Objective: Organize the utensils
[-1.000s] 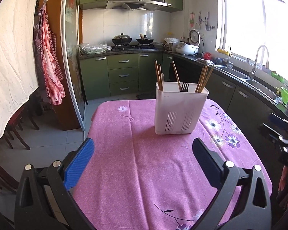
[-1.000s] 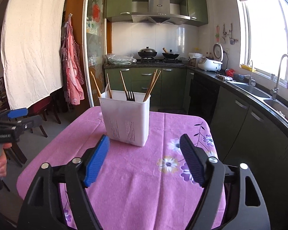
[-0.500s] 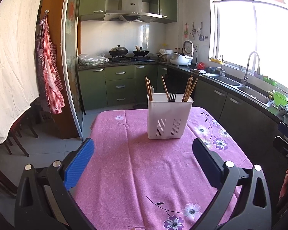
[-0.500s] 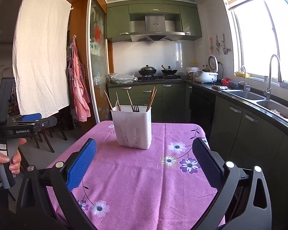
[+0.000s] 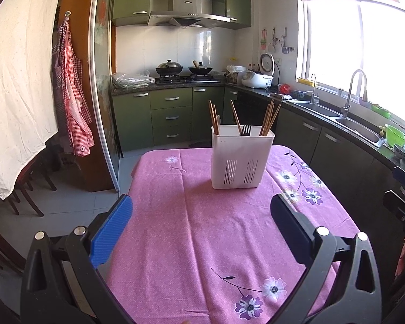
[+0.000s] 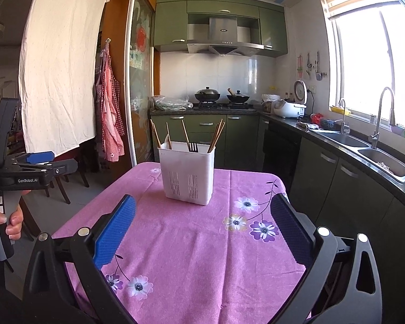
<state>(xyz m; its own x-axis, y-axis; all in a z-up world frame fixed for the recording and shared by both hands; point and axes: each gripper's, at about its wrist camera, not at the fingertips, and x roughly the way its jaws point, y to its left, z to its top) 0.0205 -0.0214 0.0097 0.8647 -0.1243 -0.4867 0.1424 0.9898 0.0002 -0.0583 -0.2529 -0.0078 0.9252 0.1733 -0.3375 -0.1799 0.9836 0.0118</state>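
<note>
With both the left gripper [image 5: 201, 224] and right gripper [image 6: 202, 225] gaping wide and empty, a careless reach risks toppling the tall white holder [image 6: 186, 172] and spilling its chopsticks [image 6: 216, 135] across the table [image 6: 202, 256], near whose far edge it stands.

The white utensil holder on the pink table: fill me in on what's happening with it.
A person holds a two-finger gripper in each hand, and neither touches anything. The white utensil holder stands upright on the pink floral tablecloth, with wooden chopsticks and a black fork in it. The left gripper is open and empty. The right gripper has just been opening, with nothing between its fingers.
</note>
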